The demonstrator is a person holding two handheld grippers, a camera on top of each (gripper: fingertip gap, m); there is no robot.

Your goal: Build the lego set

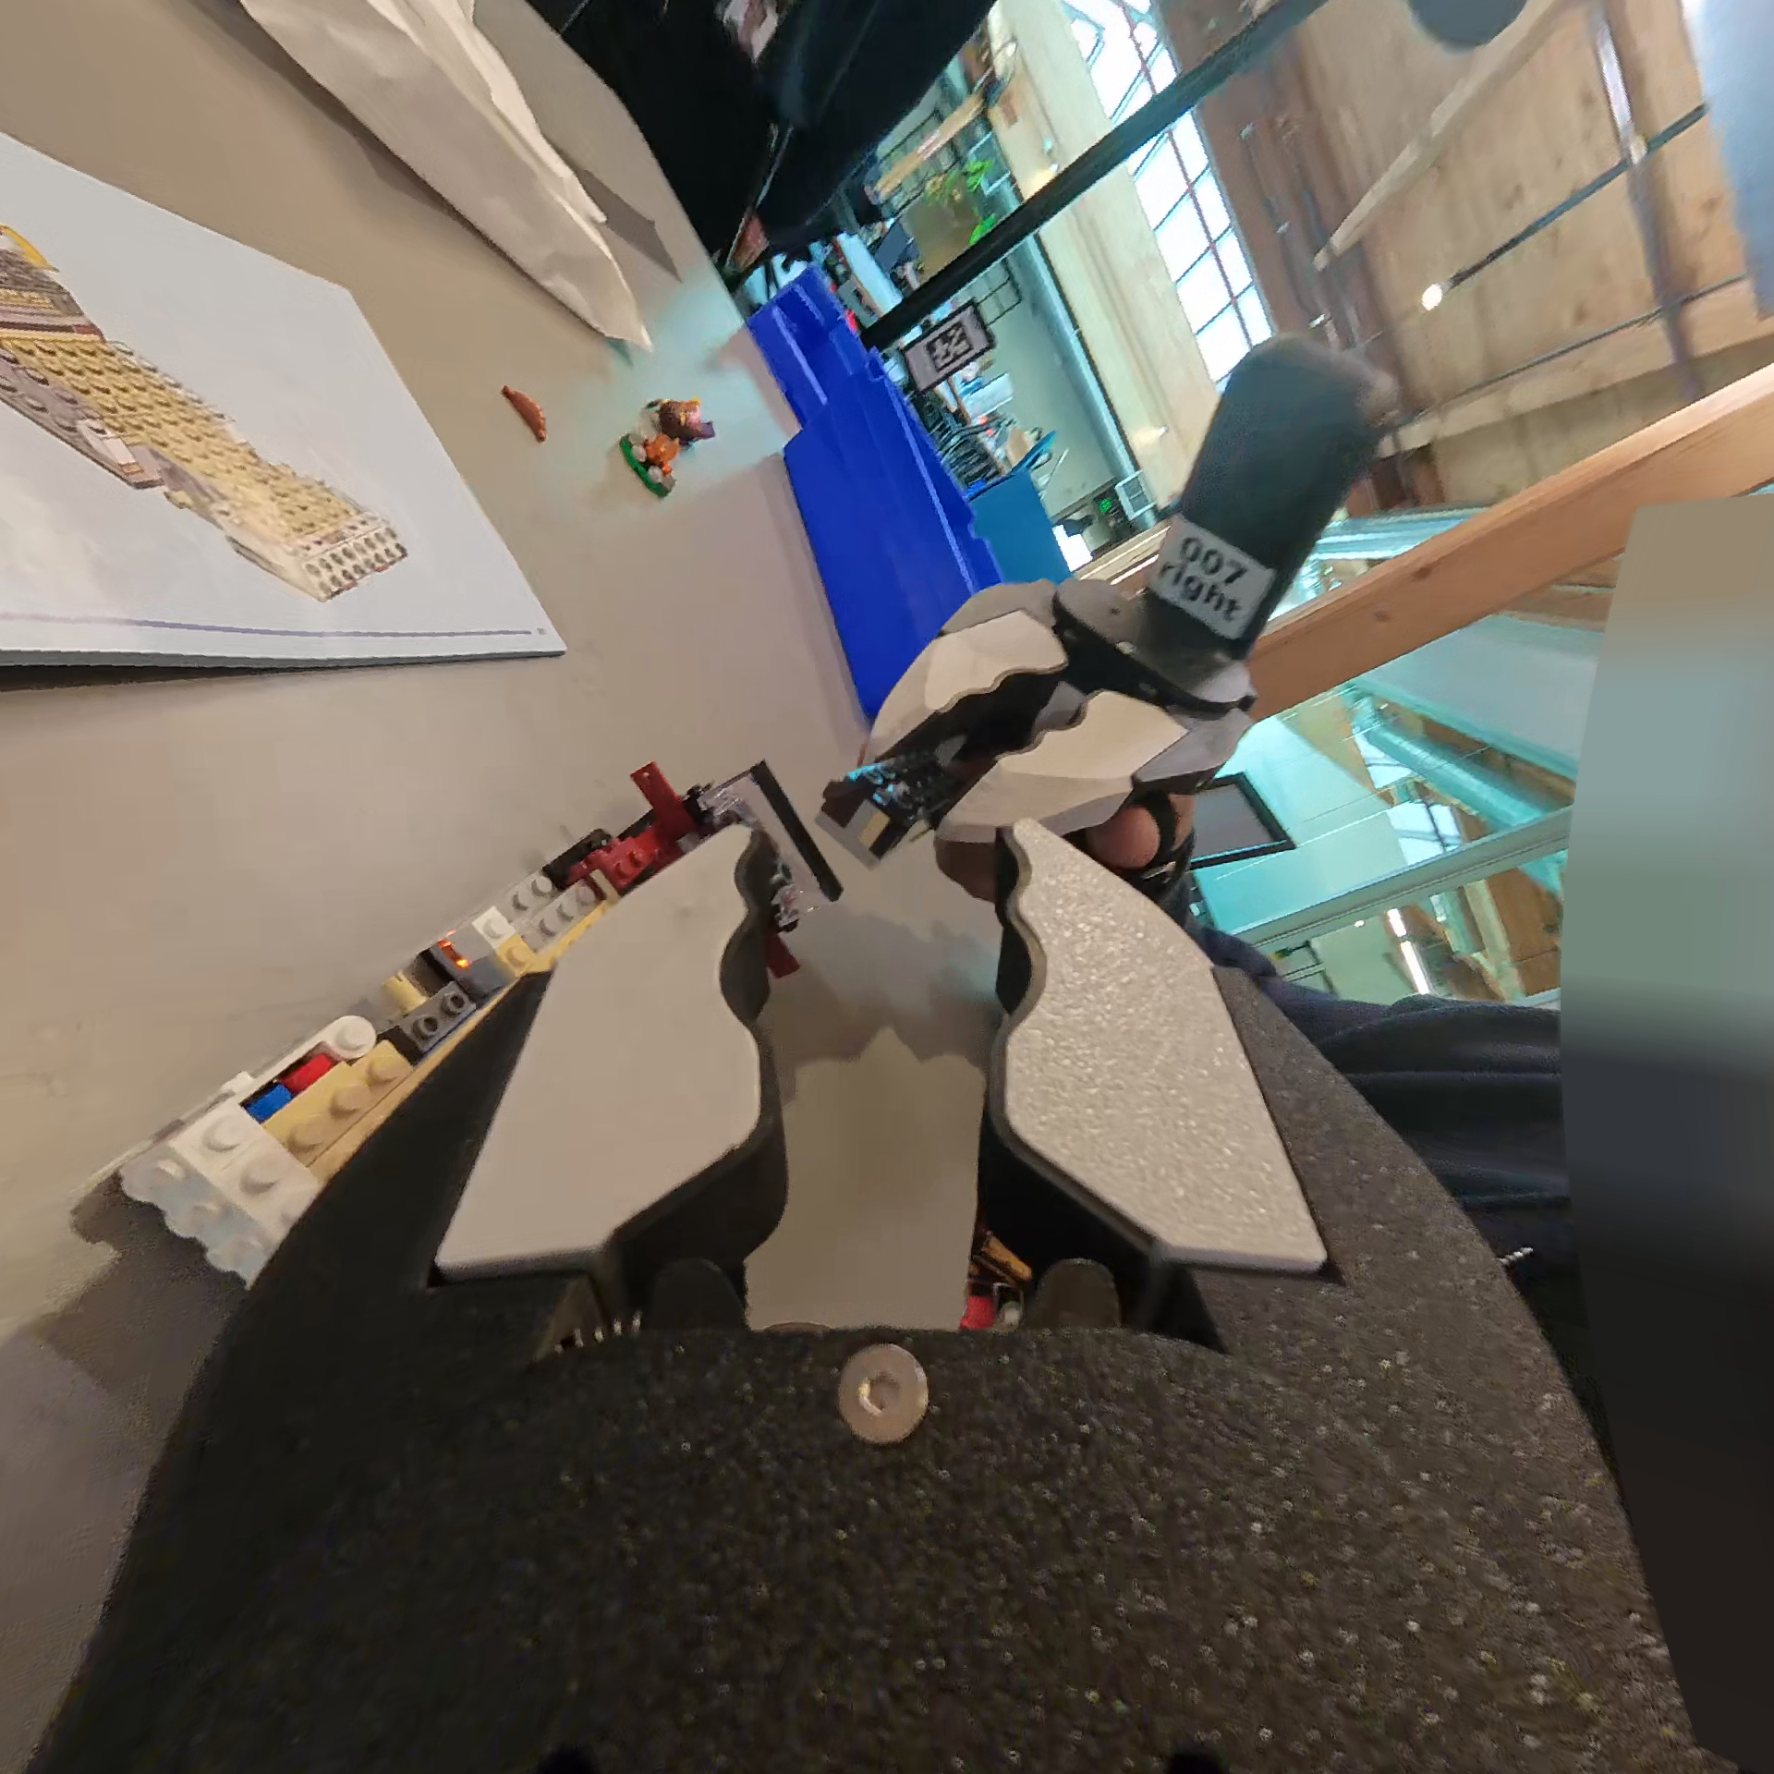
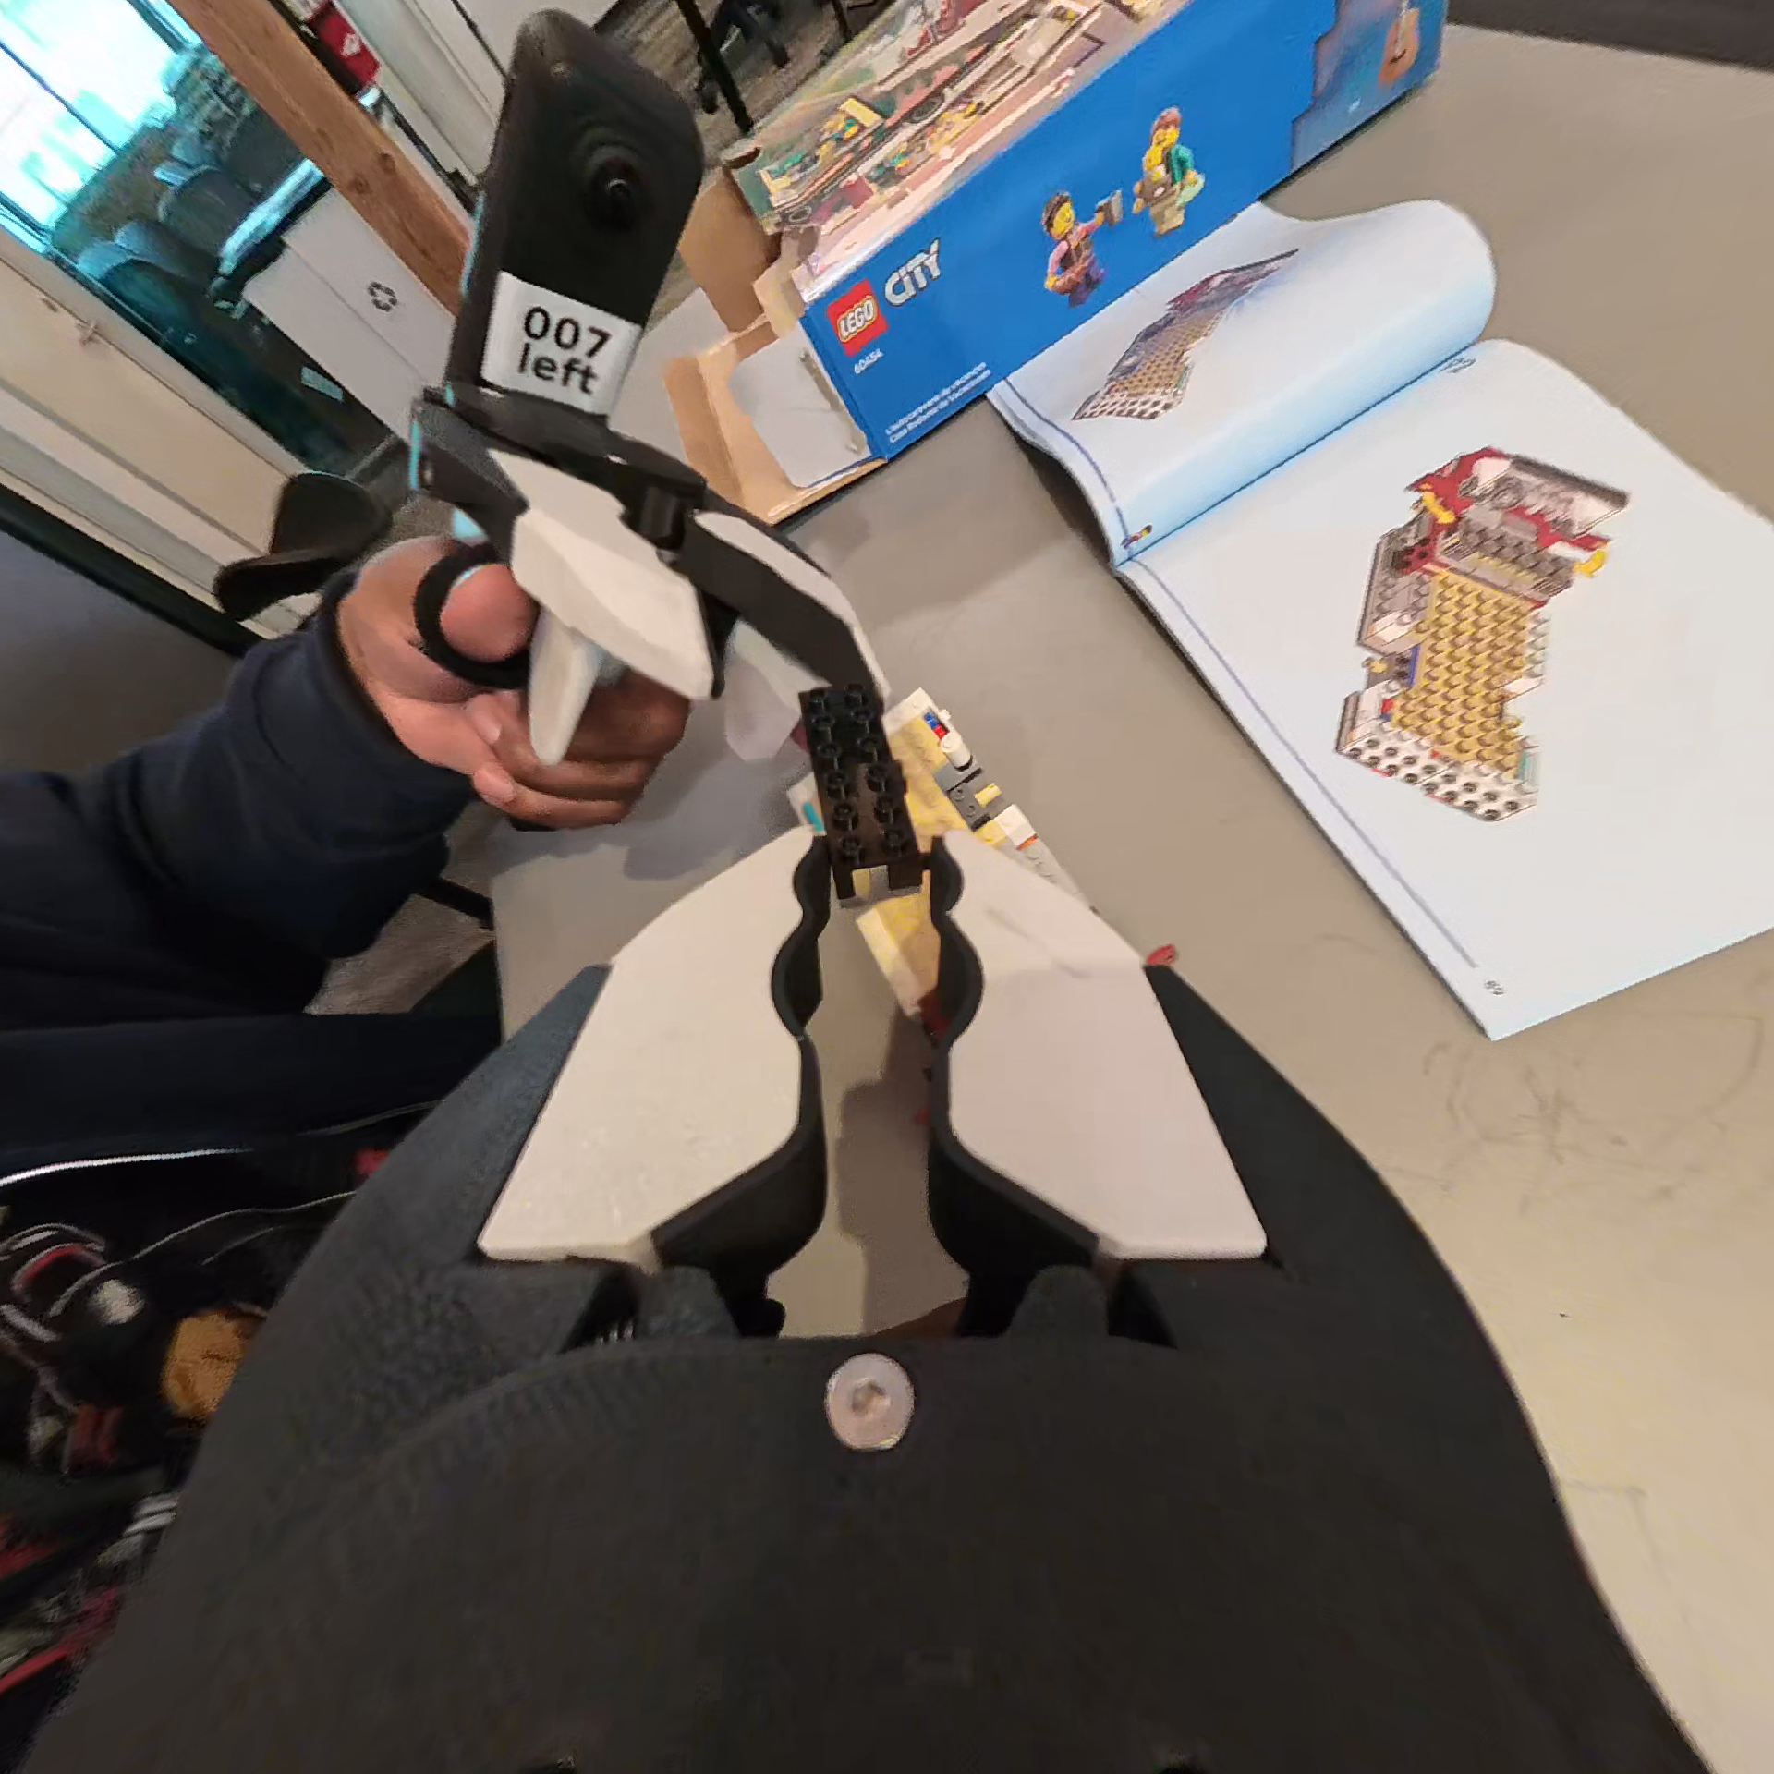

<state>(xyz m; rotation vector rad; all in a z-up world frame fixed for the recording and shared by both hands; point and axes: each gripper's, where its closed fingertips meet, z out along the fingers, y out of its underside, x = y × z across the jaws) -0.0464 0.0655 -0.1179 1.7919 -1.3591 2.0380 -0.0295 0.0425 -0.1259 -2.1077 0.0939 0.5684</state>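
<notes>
My left gripper (image 1: pixel 883 850) is open, with only bare table between its fingers. Its left finger lies against a brick model (image 1: pixel 461 979) of white, tan, grey and red pieces, whose clear and black end piece (image 1: pixel 792 845) sits at that fingertip. My right gripper (image 2: pixel 878 864) is shut on a black studded brick (image 2: pixel 854 778) and holds it above the table, over the model (image 2: pixel 979 778). In the left wrist view the right gripper (image 1: pixel 902 792) holds that dark brick (image 1: pixel 878 816) just beyond the model's end piece, a small gap apart. The left gripper's white fingers (image 2: pixel 672 624) show beyond the black brick.
An open instruction booklet (image 2: pixel 1392 624) lies on the grey table (image 2: pixel 1200 787), also seen in the left wrist view (image 1: pixel 240 499). A blue toy box (image 2: pixel 1056 192) stands behind it. Blue bins (image 1: pixel 864 480), a small brick figure (image 1: pixel 667 446), a brown piece (image 1: pixel 525 413) and white paper (image 1: pixel 461 125) lie farther off. The grippers are tip to tip, or close to it.
</notes>
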